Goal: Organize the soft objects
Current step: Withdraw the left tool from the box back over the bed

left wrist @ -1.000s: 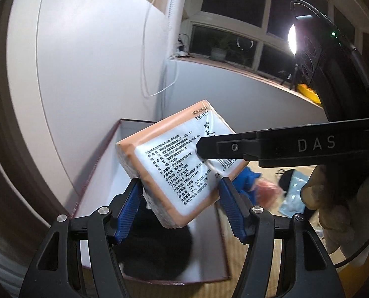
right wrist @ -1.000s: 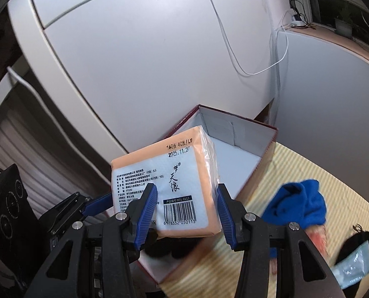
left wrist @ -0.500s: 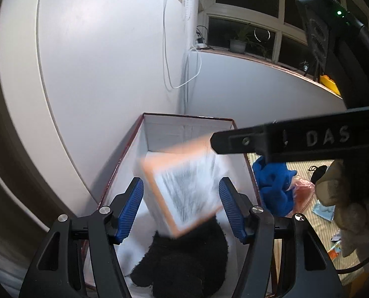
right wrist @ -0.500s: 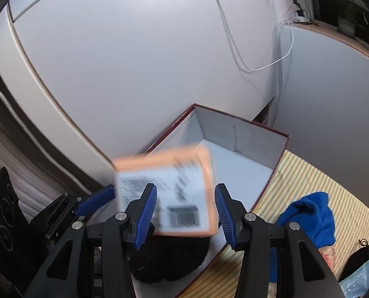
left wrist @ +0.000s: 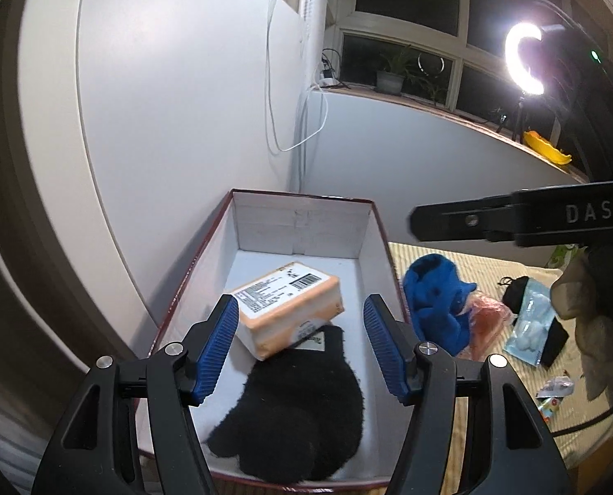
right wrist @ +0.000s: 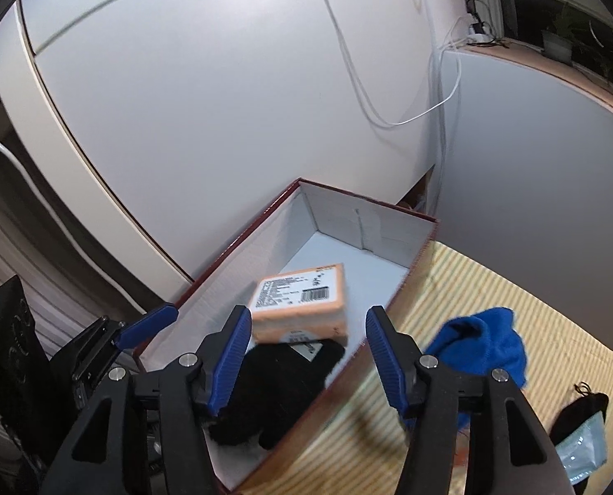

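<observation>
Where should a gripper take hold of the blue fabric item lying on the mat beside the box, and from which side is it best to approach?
Probably from above, at the raised bunched hump of the blue fabric item. It lies crumpled and soft on the striped mat, so there is no firm edge; pinching the highest fold gathers cloth best. Coming from above also avoids the box wall beside it.

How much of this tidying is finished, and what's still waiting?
Done: the tissue pack and a black glove lie in the box. In hand: nothing; the right gripper is opening, empty. Left: the blue cloth and small packets on the striped mat.
</observation>
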The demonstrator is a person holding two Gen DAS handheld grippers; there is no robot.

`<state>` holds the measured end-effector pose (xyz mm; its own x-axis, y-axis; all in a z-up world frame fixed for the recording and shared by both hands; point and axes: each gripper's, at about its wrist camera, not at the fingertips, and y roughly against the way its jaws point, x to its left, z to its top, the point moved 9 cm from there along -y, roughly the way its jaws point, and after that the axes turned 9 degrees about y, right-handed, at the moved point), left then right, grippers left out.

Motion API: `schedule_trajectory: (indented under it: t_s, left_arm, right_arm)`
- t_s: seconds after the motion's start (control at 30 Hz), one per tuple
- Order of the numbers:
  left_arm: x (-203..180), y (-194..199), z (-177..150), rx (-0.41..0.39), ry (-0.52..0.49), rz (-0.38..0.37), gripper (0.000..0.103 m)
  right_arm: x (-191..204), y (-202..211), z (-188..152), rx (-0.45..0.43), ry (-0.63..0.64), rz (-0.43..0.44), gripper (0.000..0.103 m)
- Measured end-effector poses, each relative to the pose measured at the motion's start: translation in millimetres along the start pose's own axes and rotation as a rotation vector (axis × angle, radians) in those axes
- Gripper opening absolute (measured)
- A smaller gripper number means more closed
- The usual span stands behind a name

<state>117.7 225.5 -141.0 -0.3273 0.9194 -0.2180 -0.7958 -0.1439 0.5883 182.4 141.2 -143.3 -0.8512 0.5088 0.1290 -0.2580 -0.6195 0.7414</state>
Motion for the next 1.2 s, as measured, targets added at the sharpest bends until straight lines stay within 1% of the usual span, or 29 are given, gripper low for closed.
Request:
schedule_trajectory:
  t_s: [0.1, 0.2, 0.27, 0.4, 0.47, 0.57, 0.67, 0.93, 1.03, 1.2]
  left_arm:
    - [-8, 8, -2, -0.001, 0.008, -0.025, 0.062]
    - [-19, 15, -5, -0.004, 0.005, -0.049, 0.062]
    - [-28, 20, -7, 0.000, 0.004, -0.073, 0.062]
    - [-45, 29, -14, 0.005, 0.002, -0.113, 0.062]
    - [-53, 31, -19, 0.011, -0.005, -0.130, 0.062]
    - [-67, 33, -27, 0.023, -0.007, -0.160, 0.062]
    - [-80, 35, -35, 0.039, -0.004, -0.189, 0.062]
    - [-116, 31, -63, 0.094, -0.040, -0.248, 0.062]
    - [-127, 32, -74, 0.115, -0.051, -0.271, 0.062]
    - [-145, 31, -94, 0.154, -0.084, -0.301, 0.062]
  right_arm:
    - [-13, 22, -11, -0.015, -0.012, -0.018, 0.059]
    - [-25, 43, -23, -0.027, -0.030, -0.032, 0.060]
    - [-36, 60, -34, -0.037, -0.038, -0.059, 0.061]
    - [-60, 94, -59, -0.056, -0.087, -0.094, 0.069]
    - [-74, 114, -76, -0.072, -0.111, -0.118, 0.069]
    - [-97, 140, -98, -0.088, -0.132, -0.177, 0.070]
    - [-115, 161, -123, -0.094, -0.170, -0.201, 0.070]
    - [-158, 193, -192, -0.109, -0.330, -0.223, 0.070]
    - [-169, 197, -214, -0.095, -0.357, -0.232, 0.070]
    - [-177, 199, -245, -0.069, -0.378, -0.221, 0.070]
